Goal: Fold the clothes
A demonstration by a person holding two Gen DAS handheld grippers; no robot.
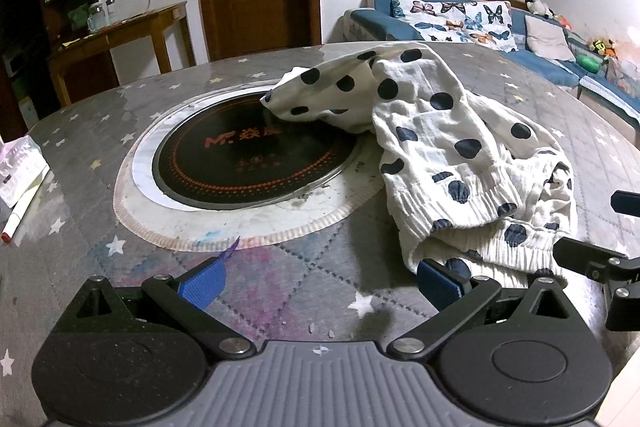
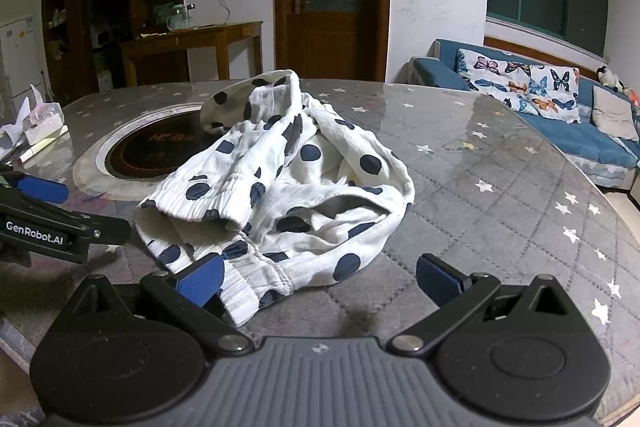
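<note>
The polka-dot garment (image 2: 280, 187), white with dark navy spots, lies crumpled in a loose heap near the middle of the round table (image 2: 500, 187), its far end draped over the rim of the black induction plate (image 1: 248, 163) set into the tabletop. The ribbed elastic hem faces the near edge, bunched and partly rolled under.

The left gripper (image 1: 320, 283) hovers low by the near edge, fingers spread wide, holding nothing; its right pad (image 1: 438, 281) sits just at the hem's left end. The right gripper (image 2: 320, 279) is likewise spread and empty, its left pad (image 2: 200, 279) touching or just over the hem's ribbed band; which of the two cannot be told.

The step in hand looks like the first grasp, to spread the heap flat before any fold. To do it well, each gripper should probably pinch one end of the ribbed band, catching a single layer pair and not the whole bunch, since the fabric is thin and doubled over itself. Lifting and drawing toward the near edge would likely pull the far end off the plate and let the cloth hang straight. Grabbing mid-hem risks keeping the twist.
</note>
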